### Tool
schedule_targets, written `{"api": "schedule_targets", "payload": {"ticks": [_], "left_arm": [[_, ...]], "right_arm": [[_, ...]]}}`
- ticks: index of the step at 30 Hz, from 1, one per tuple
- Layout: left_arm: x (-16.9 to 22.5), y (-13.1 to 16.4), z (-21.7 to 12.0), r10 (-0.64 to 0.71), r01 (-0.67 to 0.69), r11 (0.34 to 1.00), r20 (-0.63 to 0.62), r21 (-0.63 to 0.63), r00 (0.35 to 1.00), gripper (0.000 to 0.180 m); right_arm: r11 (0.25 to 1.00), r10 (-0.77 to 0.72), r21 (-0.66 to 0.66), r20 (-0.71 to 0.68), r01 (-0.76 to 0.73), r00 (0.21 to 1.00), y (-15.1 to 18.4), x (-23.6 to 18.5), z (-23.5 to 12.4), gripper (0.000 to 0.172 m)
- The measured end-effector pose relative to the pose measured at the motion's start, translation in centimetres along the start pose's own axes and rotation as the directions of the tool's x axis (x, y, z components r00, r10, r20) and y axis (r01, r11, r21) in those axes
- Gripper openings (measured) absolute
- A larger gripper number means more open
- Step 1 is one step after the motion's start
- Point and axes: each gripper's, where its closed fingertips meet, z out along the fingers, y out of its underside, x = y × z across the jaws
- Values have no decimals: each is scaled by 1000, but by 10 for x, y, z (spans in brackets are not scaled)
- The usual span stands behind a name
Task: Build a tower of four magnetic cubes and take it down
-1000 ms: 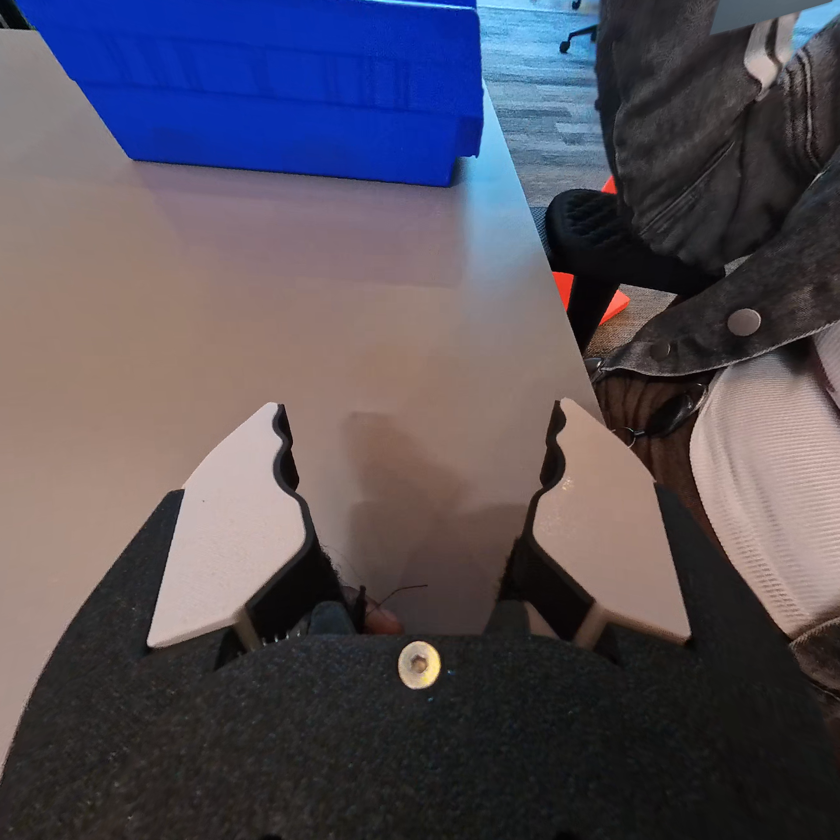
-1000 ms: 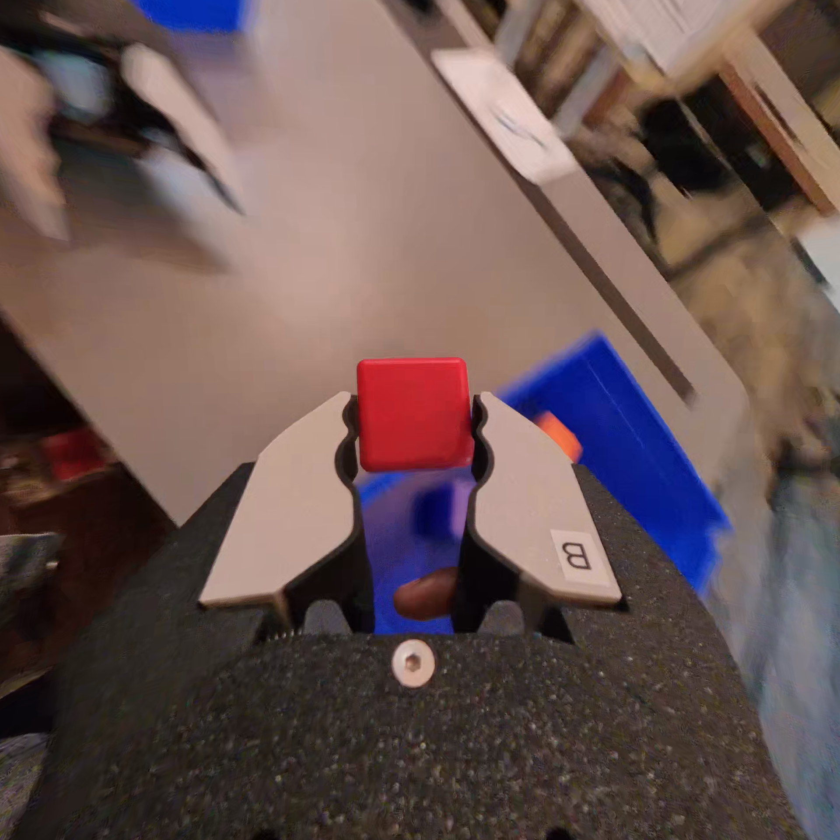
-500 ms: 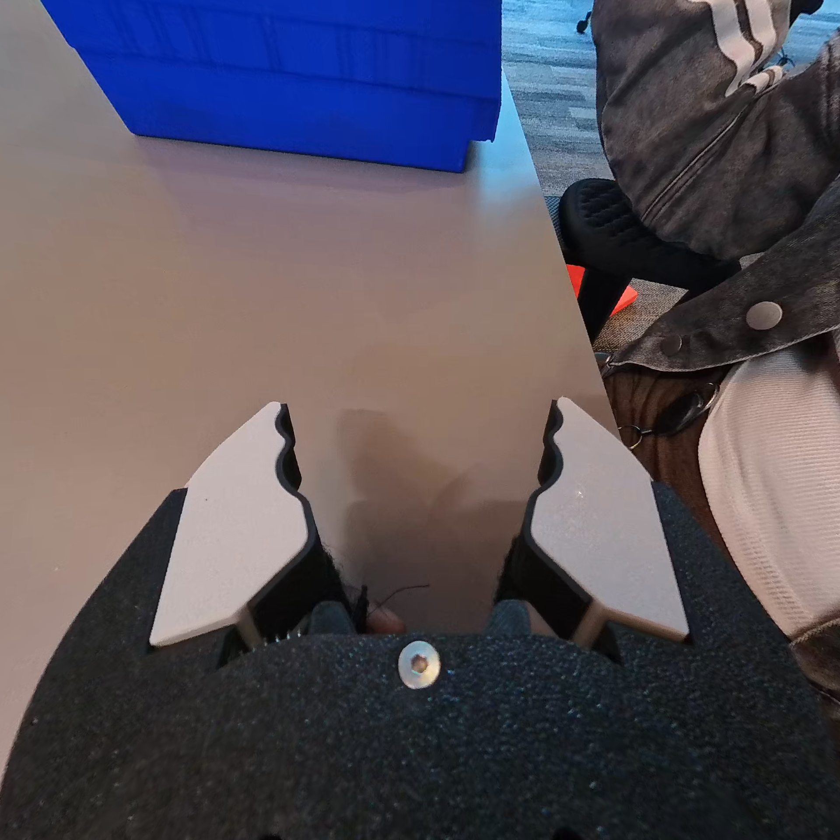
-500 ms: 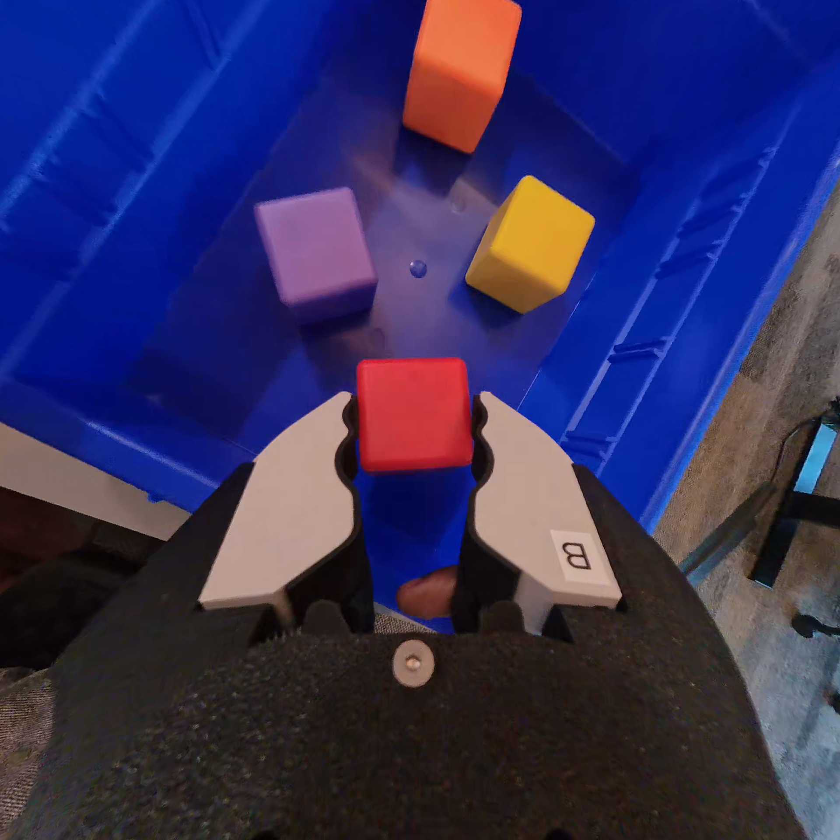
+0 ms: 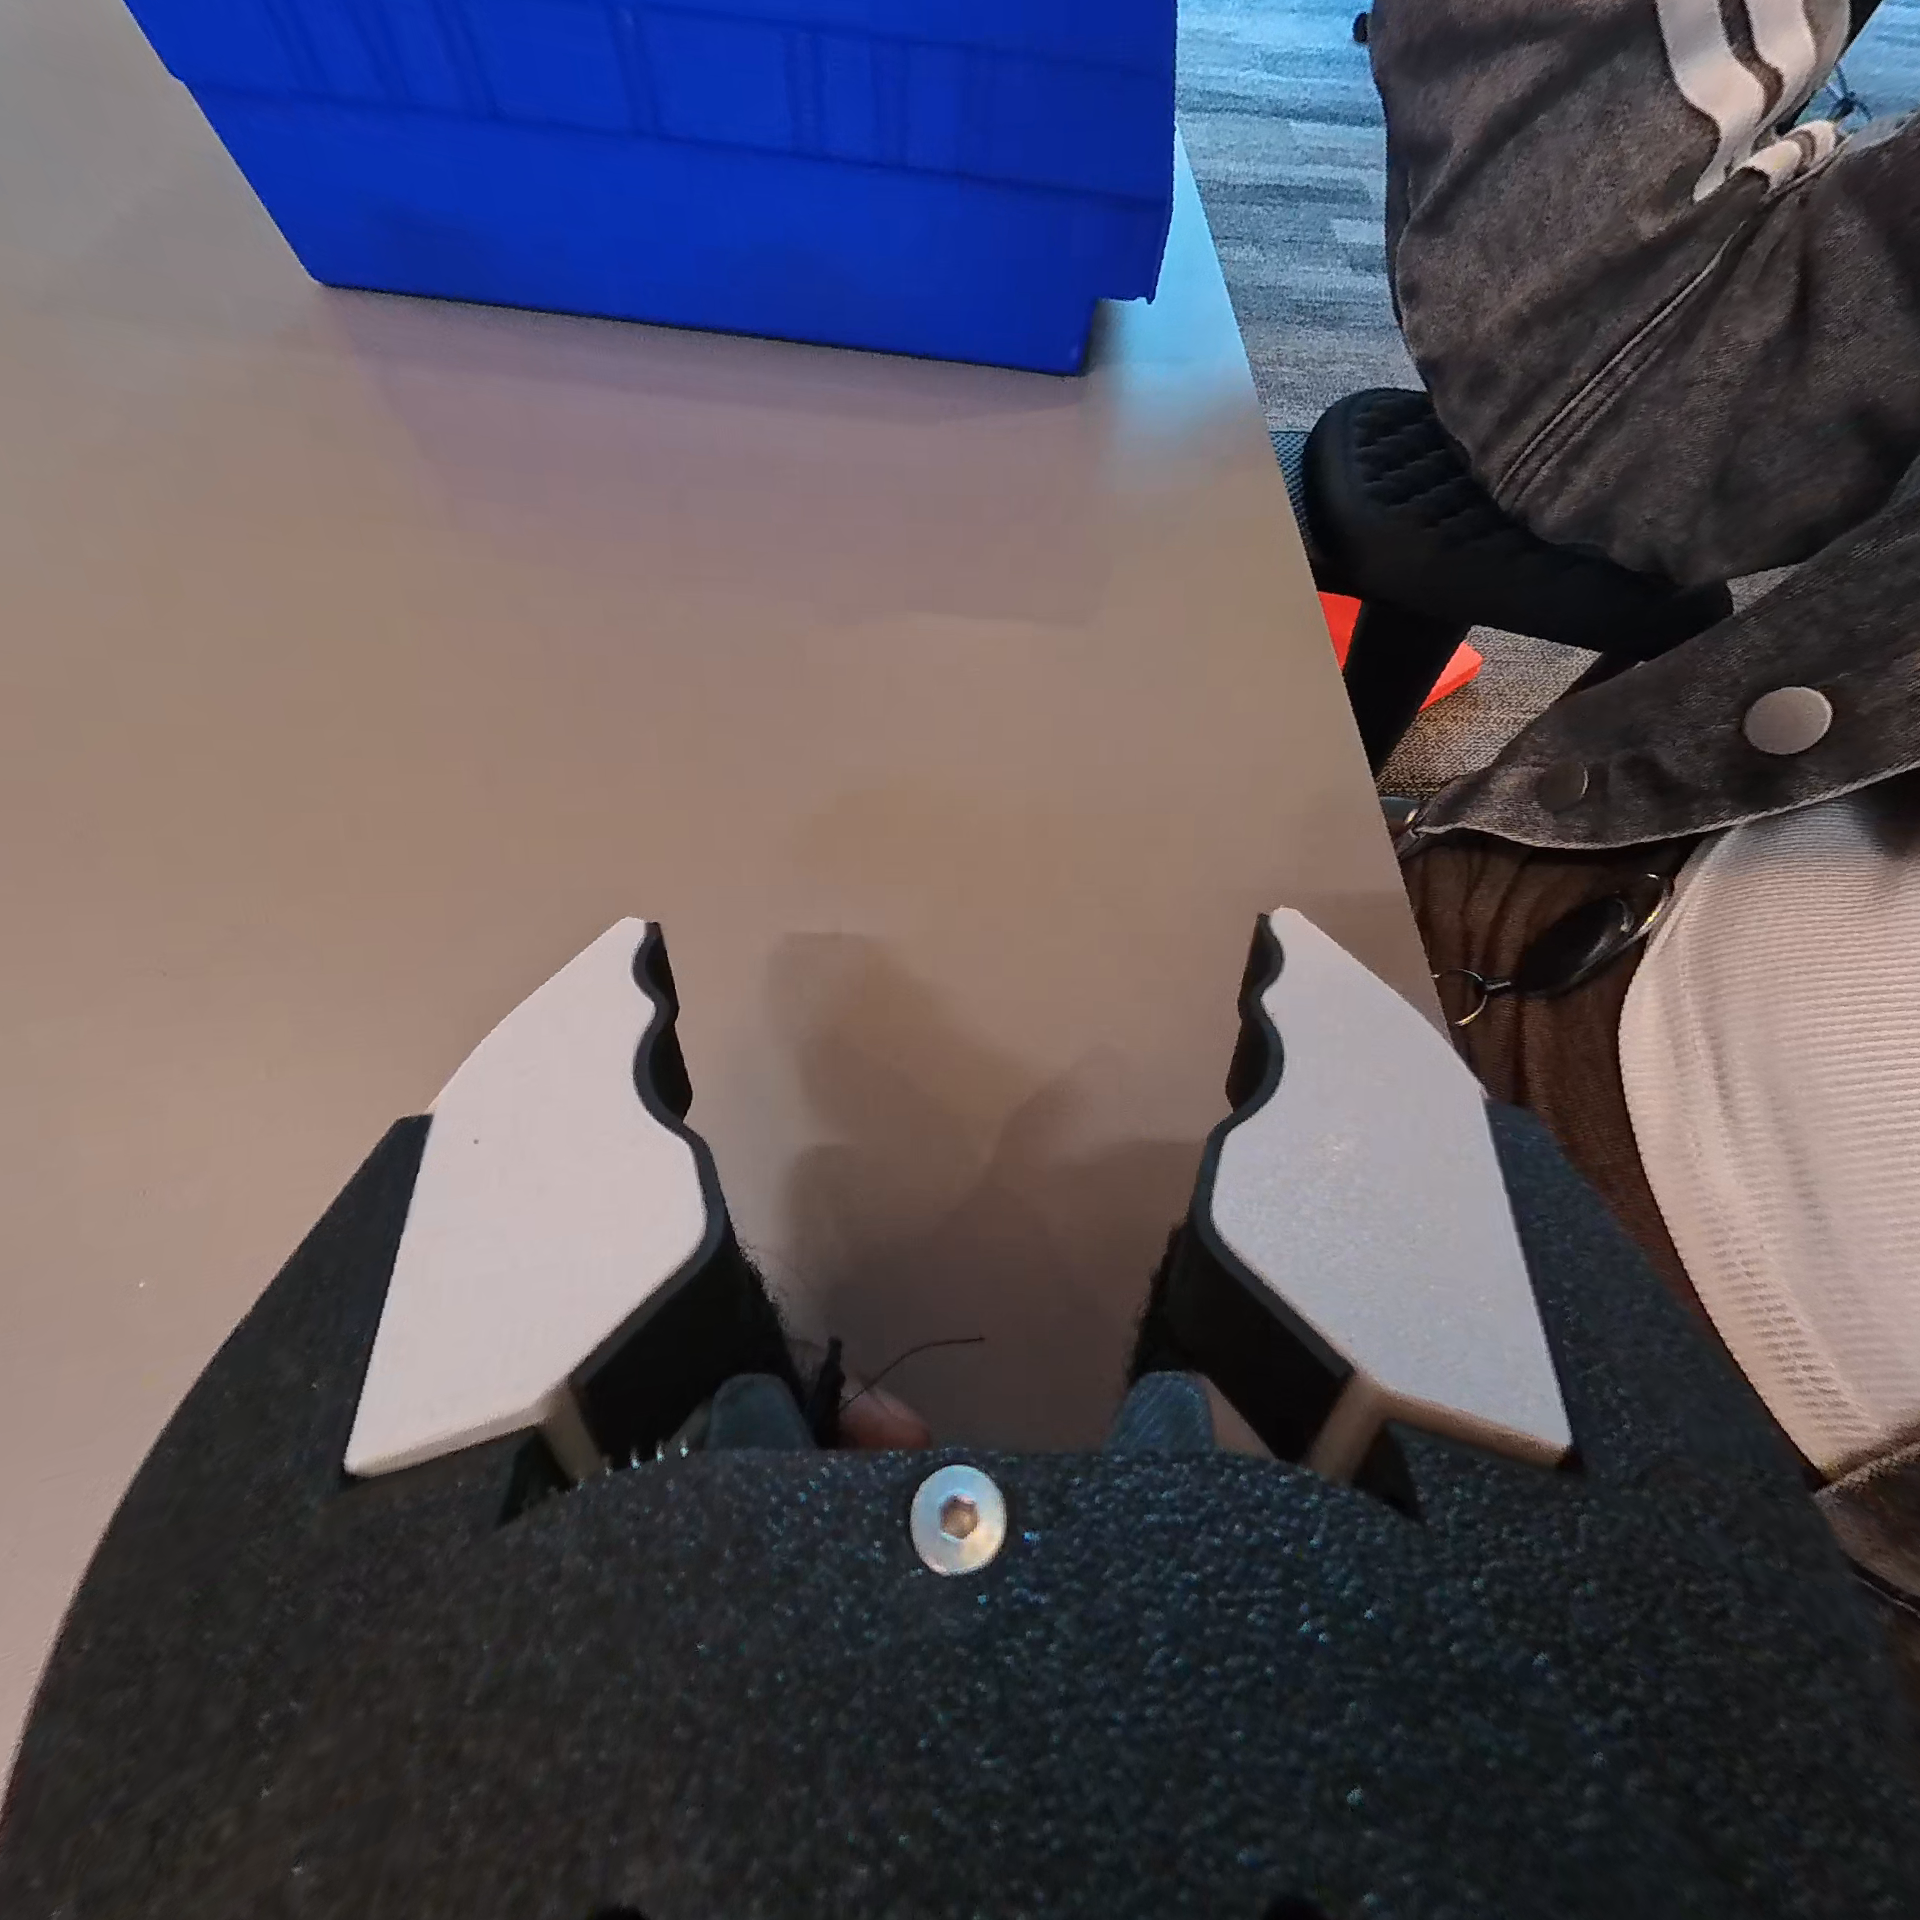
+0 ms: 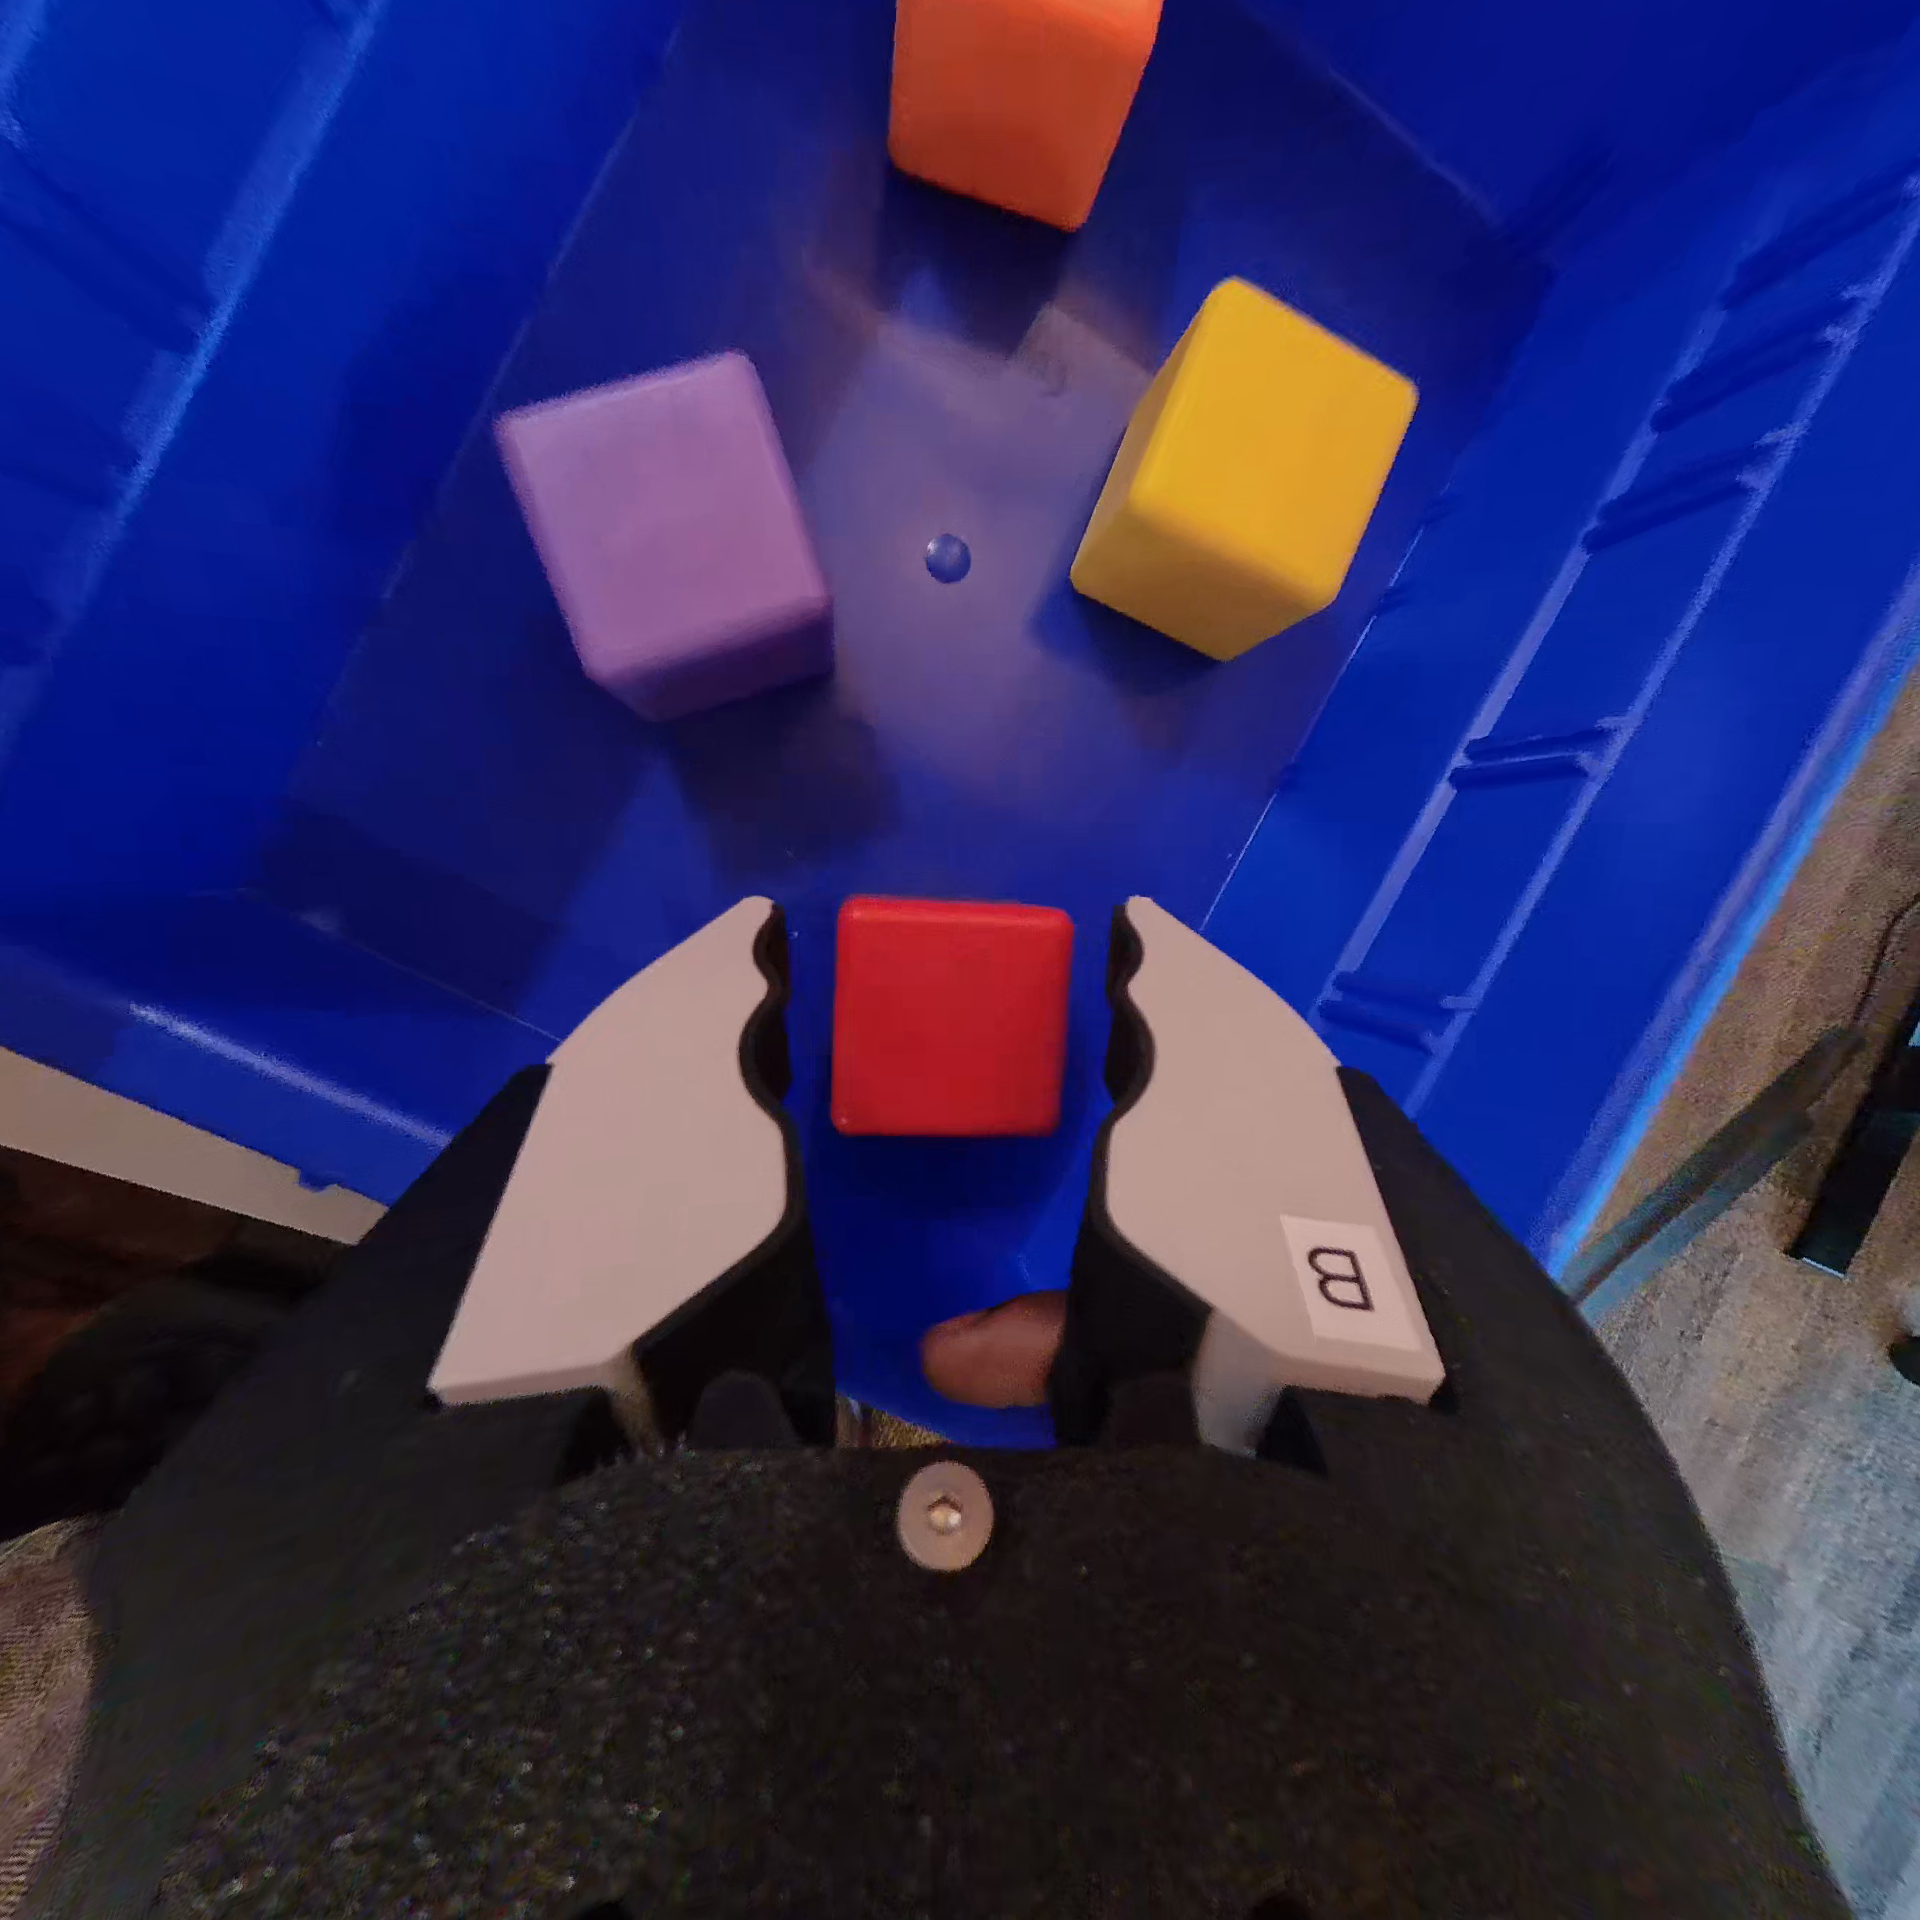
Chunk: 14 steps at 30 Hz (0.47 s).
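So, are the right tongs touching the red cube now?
Apart. The right wrist view shows blue bin floor on both sides of the red cube, between it and the right tongs.

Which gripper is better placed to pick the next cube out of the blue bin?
Right. The right gripper is open inside the blue plastic bin, by the red cube; the left gripper sits open over bare grey table.
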Motion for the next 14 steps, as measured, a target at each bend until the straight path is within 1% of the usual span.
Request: {"api": "schedule_targets", "payload": {"ticks": [3, 5, 7, 10, 12, 14], "left_arm": [[-4, -2, -1, 0, 0, 1000, 43, 8, 999, 105], [-9, -12, -4, -10, 7, 1000, 104, 26, 995, 105], [-13, -37, -16, -46, 32, 997, 193, 75, 980, 103], [-8, -75, -50, -109, 64, 987, 322, 148, 941, 98], [-9, -84, -84, -108, 54, 991, 470, 126, 876, 95], [-14, -75, -125, -56, 62, 998, 647, 13, 760, 94]], "right_arm": [[997, 0, 78, -46, 4, 999, -13, 2, -14, 67], [985, 0, 173, -63, 11, 998, -31, -2, -29, 70], [959, -5, 284, -75, 26, 997, -53, -11, -48, 73], [905, -32, 422, -77, 62, 997, -86, -33, -72, 73], [878, -70, 471, -51, 86, 996, -104, -54, -80, 72], [882, -116, 457, -18, 111, 993, -112, -76, -77, 72]]}}
